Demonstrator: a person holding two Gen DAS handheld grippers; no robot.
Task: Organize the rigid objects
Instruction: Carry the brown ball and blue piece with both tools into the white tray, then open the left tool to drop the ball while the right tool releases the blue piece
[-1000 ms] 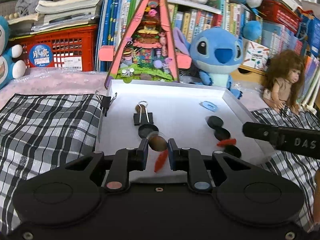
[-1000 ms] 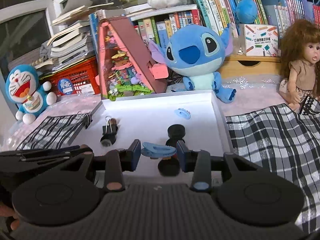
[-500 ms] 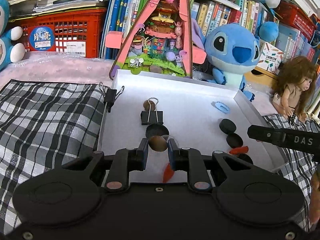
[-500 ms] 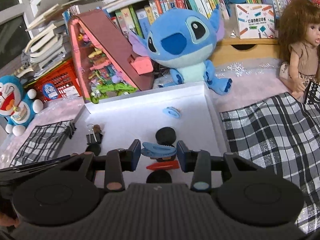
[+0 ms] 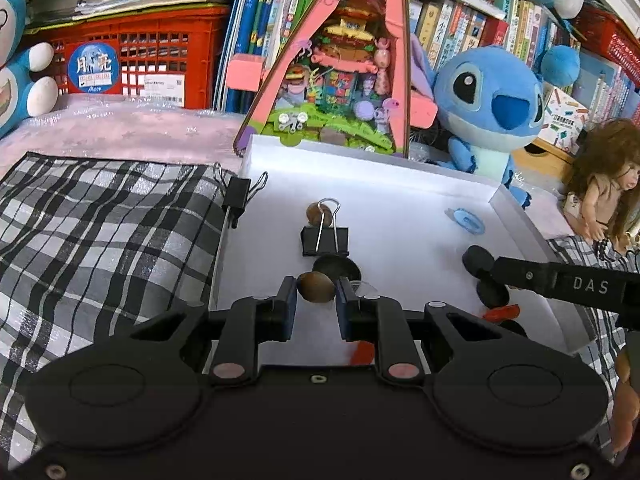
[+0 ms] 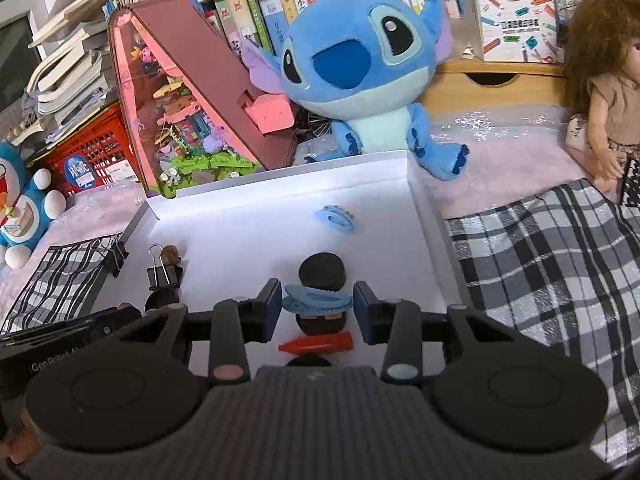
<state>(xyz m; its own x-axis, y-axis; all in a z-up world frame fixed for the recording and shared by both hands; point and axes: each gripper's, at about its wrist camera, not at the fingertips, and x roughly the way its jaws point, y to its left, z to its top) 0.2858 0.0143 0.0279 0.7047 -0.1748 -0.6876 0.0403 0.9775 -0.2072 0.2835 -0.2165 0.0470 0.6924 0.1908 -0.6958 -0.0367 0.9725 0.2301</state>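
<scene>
My left gripper (image 5: 317,296) is shut on a small brown stone (image 5: 316,286), held over the near part of a white tray (image 5: 400,168). My right gripper (image 6: 316,306) is shut on a blue hair clip (image 6: 317,303) above the same tray (image 6: 280,178). On the tray floor lie a black binder clip (image 5: 324,240) with another brown stone (image 5: 314,212) behind it, a second blue clip (image 5: 466,219), black round caps (image 6: 322,271), a dark disc (image 5: 336,268) and a red bottle-shaped piece (image 6: 316,343). The right gripper's finger (image 5: 560,284) reaches in from the right in the left wrist view.
Checked cloth (image 5: 100,232) lies left of the tray with a binder clip (image 5: 237,196) on its edge, and more checked cloth (image 6: 552,248) lies right. Behind stand a pink triangular toy house (image 5: 344,60), a blue plush (image 6: 360,68), a doll (image 6: 604,92), a red crate (image 5: 132,52) and books.
Both grippers have moved forward and a little lower over the tray, each still holding its object. The tray contents look nearer and lower in both views.
</scene>
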